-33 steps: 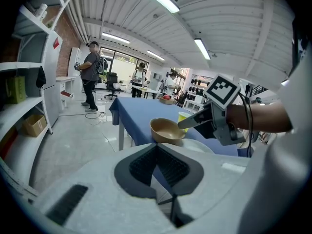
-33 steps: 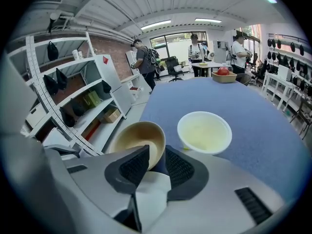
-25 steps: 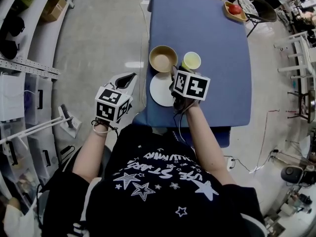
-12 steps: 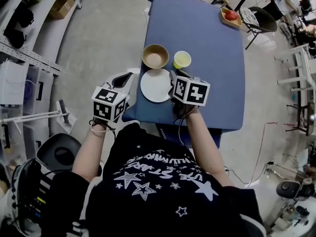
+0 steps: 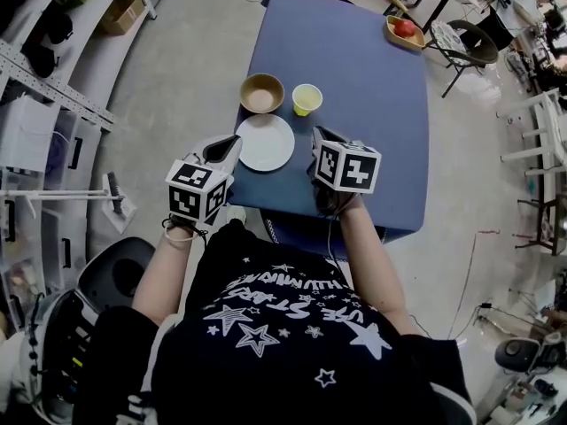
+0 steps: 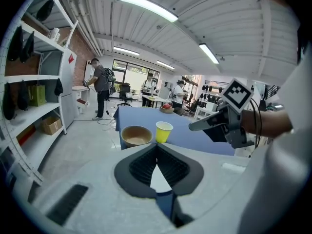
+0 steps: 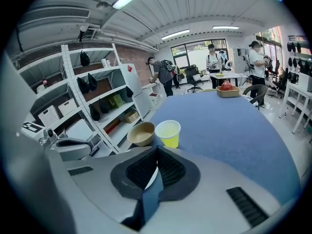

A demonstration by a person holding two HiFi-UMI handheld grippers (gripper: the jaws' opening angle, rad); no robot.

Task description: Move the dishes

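The person has eased back from the table over the last second, and the right gripper, which was crowding the cup and the plate's edge, now sits clear of both. The dishes themselves have not shifted: the white plate lies near the table's near left corner, the brown bowl just beyond it and the yellow cup beside the bowl.

The left gripper hangs off the table's left edge, just beside the plate. Both grippers have their jaws drawn together at the tips with nothing between them (only a sliver of plate and blue table shows through each gap).

I'd say nothing has been picked up yet, so this is the approach. To do it well, whichever gripper goes in should open its jaws before it gets near. For the plate it should come in low and level at the rim nearest it. The plate lies flat, so one jaw has to slip under the lip without pushing it into the bowl or cup.
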